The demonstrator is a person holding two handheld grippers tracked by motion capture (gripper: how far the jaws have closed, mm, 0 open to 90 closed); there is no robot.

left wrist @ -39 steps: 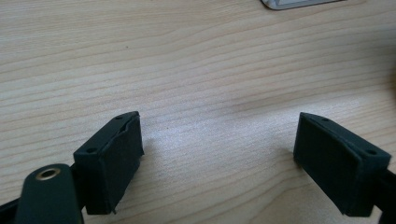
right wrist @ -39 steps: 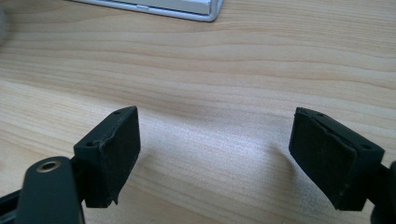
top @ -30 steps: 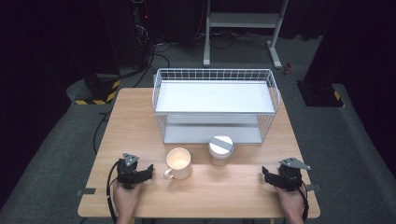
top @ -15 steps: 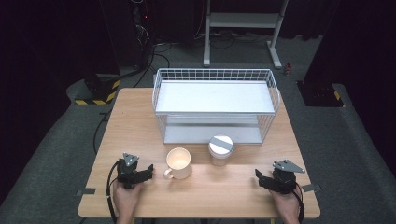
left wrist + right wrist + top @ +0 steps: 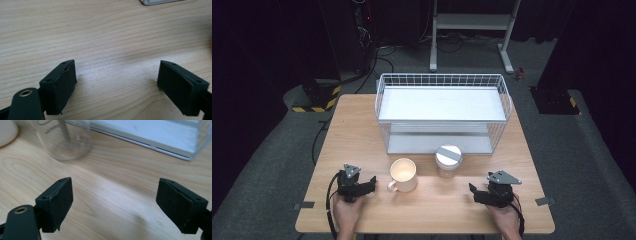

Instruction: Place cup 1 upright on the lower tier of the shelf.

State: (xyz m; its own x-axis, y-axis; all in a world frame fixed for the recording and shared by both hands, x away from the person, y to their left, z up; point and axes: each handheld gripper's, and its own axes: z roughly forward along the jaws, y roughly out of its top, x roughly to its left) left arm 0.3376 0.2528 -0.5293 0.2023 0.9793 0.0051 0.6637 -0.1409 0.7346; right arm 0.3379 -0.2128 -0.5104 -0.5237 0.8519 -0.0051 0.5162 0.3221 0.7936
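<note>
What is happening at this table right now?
A person sits at a wooden table with tongs in each hand, and nothing is held yet. The left tongs rest open near the cream mug. The right tongs, also open, are moving in toward the clear glass jar with a grey lid, which stands beside the mug. Both stand in front of a white wire rack with two shelves.

Each black tool (image 5: 371,184) has a grey three-cornered top plate, a trailing cable and square-edged padded jaws
</note>
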